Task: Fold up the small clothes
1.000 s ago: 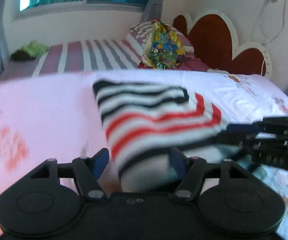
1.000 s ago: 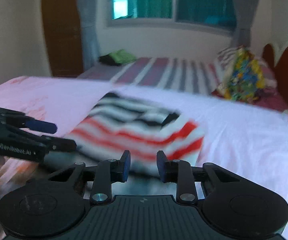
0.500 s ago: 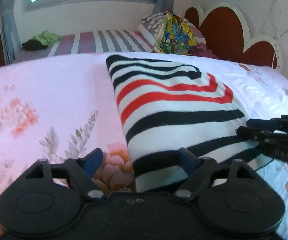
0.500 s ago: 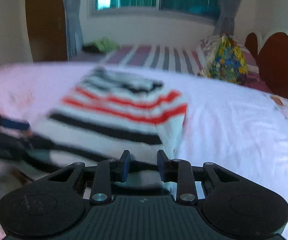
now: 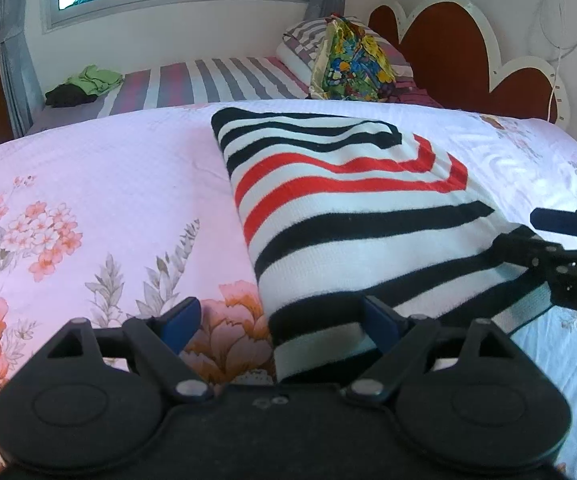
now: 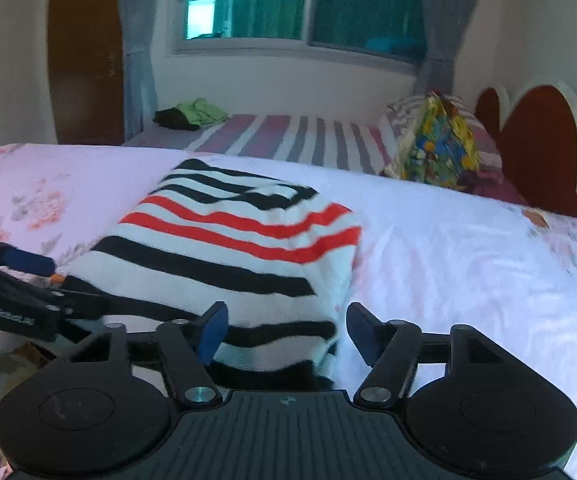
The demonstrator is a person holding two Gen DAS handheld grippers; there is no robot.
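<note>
A folded striped sweater point(image 5: 348, 208), white with black and red bands, lies flat on the pink floral bedsheet point(image 5: 88, 184). My left gripper point(image 5: 282, 322) stands open over the sweater's near left corner, its blue pads well apart and off the cloth. In the right wrist view the sweater point(image 6: 228, 248) has its near right corner between the fingers of my right gripper point(image 6: 287, 328). Those jaws are opening and the pads do not press on the cloth. Each gripper shows at the edge of the other's view, low beside the sweater's near hem.
Behind this bed stands a second bed with a striped sheet point(image 5: 216, 80), and a pile of green and dark clothes point(image 5: 84, 84) lies on it. A colourful bag point(image 5: 352, 64) leans on pillows by the red scalloped headboard point(image 5: 456, 48). A window and a brown door are on the far wall.
The sweater was moving and blurred; now it rests flat on the sheet. The left jaws widened. The right jaws, nearly shut at the hem before, have spread apart and let go.
</note>
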